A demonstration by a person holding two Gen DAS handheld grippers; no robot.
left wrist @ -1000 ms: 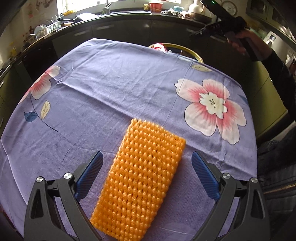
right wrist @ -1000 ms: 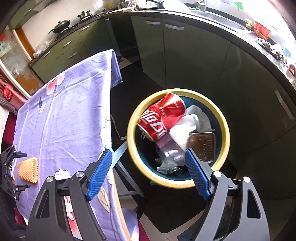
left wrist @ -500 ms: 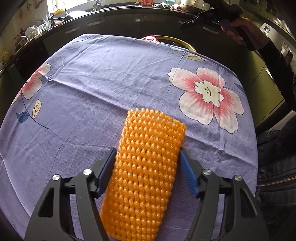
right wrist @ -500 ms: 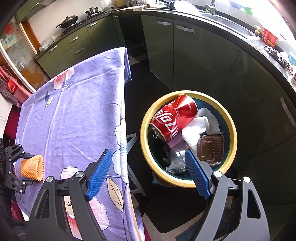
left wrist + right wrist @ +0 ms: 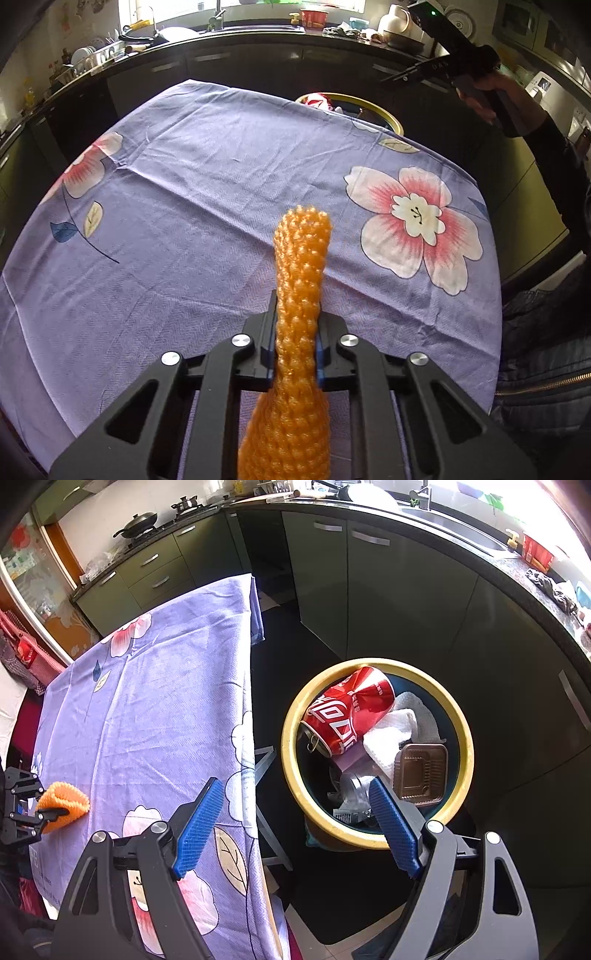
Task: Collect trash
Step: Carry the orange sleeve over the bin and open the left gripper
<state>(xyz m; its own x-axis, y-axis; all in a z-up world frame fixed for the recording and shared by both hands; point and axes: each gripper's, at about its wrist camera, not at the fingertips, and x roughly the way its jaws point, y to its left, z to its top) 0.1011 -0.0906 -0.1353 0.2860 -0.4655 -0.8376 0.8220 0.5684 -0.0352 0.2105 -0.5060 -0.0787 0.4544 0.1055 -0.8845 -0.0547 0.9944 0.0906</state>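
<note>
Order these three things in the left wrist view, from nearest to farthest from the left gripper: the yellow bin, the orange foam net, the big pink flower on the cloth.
1. Orange foam net: pinched inside the left gripper.
2. Big pink flower: on the cloth, ahead and right.
3. Yellow bin: beyond the table's far edge.

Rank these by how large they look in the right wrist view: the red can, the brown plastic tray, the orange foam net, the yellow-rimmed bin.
1. yellow-rimmed bin
2. red can
3. brown plastic tray
4. orange foam net, partly hidden, so this place is unsure.
</note>
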